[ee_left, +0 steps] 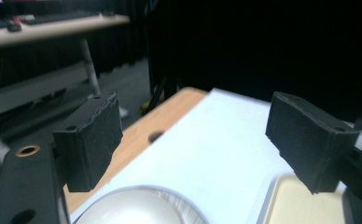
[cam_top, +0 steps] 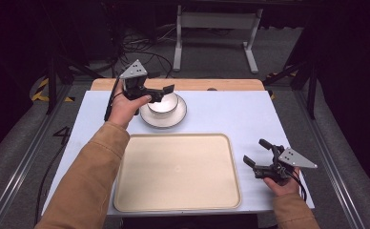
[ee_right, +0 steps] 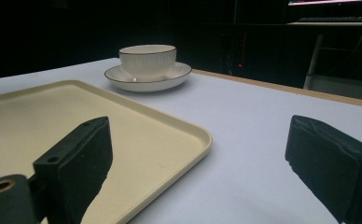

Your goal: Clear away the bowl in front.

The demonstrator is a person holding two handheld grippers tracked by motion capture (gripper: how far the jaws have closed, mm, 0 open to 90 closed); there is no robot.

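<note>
A white bowl (cam_top: 165, 106) with a dark rim line stands on a matching saucer (cam_top: 150, 120) toward the back of the table; the right gripper view has the bowl (ee_right: 147, 58) and saucer (ee_right: 123, 77) too. My left gripper (cam_top: 164, 93) hovers over the bowl's far edge, open, with nothing between its jaws (ee_left: 200, 140); the bowl's rim (ee_left: 137, 203) lies just below them. My right gripper (cam_top: 255, 152) rests open at the right of the beige tray (cam_top: 178, 171), its jaws (ee_right: 202, 158) holding nothing and pointing toward the bowl.
The empty beige tray (ee_right: 53, 116) takes up the table's front middle; its corner (ee_left: 300, 205) lies under the left gripper's far jaw. A wooden strip (cam_top: 183, 84) runs along the table's back edge. Cables and a white desk frame (cam_top: 216, 21) stand on the floor beyond.
</note>
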